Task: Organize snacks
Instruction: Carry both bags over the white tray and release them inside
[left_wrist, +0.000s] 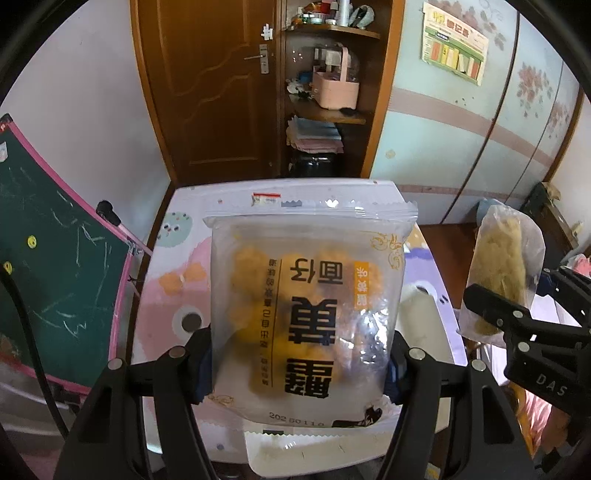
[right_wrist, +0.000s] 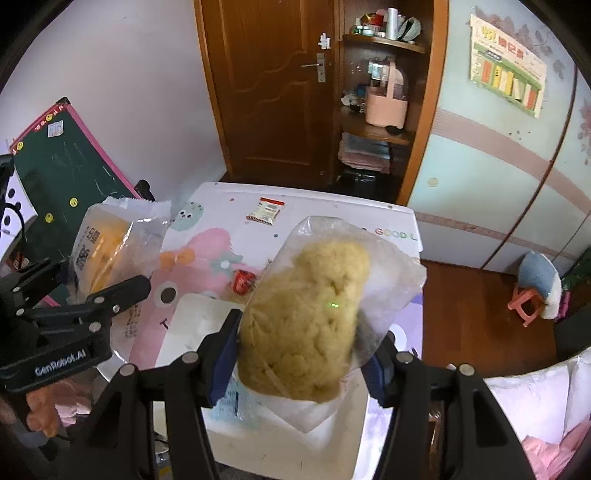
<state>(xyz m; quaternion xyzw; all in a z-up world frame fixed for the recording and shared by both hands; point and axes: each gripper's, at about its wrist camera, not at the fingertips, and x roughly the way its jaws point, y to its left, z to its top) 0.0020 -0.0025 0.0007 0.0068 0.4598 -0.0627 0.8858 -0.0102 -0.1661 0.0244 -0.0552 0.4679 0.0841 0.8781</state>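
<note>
My left gripper (left_wrist: 299, 369) is shut on a large clear bag of orange-yellow snacks with black Chinese print (left_wrist: 310, 314), held upright above the table; it also shows in the right wrist view (right_wrist: 110, 251). My right gripper (right_wrist: 299, 365) is shut on a clear bag of pale yellow crumbly snack (right_wrist: 310, 314), held above the table; it also shows in the left wrist view (left_wrist: 502, 273). A small red-and-white packet (right_wrist: 266, 210) lies at the table's far side. A small red item (right_wrist: 243, 280) lies mid-table.
The table (right_wrist: 221, 192) has a pink cartoon cover. A white tray (right_wrist: 192, 325) lies on it under the bags. A green chalkboard (left_wrist: 55, 277) leans at the left. A wooden door and shelf stand behind. A small pink stool (right_wrist: 528, 302) stands on the floor at right.
</note>
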